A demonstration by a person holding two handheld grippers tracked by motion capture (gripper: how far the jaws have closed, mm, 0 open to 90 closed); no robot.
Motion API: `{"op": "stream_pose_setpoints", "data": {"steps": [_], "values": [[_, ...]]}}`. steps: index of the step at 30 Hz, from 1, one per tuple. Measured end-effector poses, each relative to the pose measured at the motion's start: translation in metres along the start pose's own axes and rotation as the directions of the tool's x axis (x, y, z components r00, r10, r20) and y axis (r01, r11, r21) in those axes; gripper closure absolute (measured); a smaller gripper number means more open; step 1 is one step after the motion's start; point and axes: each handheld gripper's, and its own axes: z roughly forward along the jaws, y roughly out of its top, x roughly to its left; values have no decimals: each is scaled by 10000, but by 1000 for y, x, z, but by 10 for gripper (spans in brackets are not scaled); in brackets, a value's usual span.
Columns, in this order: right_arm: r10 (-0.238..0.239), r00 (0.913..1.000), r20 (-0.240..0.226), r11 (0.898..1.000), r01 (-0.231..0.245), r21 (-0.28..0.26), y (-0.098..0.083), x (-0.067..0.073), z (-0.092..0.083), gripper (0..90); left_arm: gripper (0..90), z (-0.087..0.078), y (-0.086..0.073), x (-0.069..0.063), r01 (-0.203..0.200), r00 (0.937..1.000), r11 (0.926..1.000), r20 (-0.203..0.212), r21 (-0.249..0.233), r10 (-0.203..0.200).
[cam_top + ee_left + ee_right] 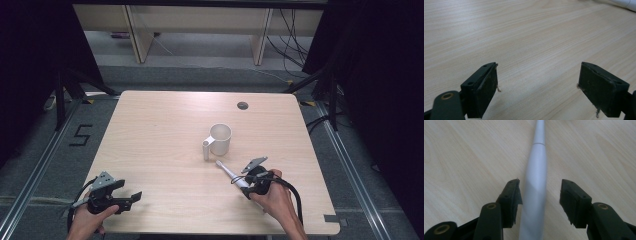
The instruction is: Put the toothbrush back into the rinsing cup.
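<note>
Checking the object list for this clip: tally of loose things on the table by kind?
Mug: 1
Electric toothbrush: 1
Total: 2, both white, on the wooden table.
The toothbrush lies flat between the open jaws of the right hand-held gripper; the mug stands upright just beyond its head.

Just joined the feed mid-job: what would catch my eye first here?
The white electric toothbrush lying on the wooden table, between the open jaws of the right gripper, head toward the white cup at mid-table. The left gripper is open over bare wood near the front left corner.
</note>
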Motion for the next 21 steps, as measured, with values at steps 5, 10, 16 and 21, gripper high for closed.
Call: {"op": "stream_pose_setpoints", "data": {"steps": [5,10,16,21], "values": [[8,10000,-34,9998,-8,208,5,0,3,497,153,0,0,0,-21,10000,10000,-32,-86,20],[-122,9998,-129,9989,127,458,11,-1,10,489,152,0,0,0,14,10000,9999,-26,-117,-14],[-170,9997,-191,9970,184,745,17,-2,14,483,153,-1,1,1,-55,10000,10000,-3,52,55],[-207,9995,-244,9948,231,997,21,-2,17,482,152,0,0,0,-48,10000,10000,-21,-42,48]]}}
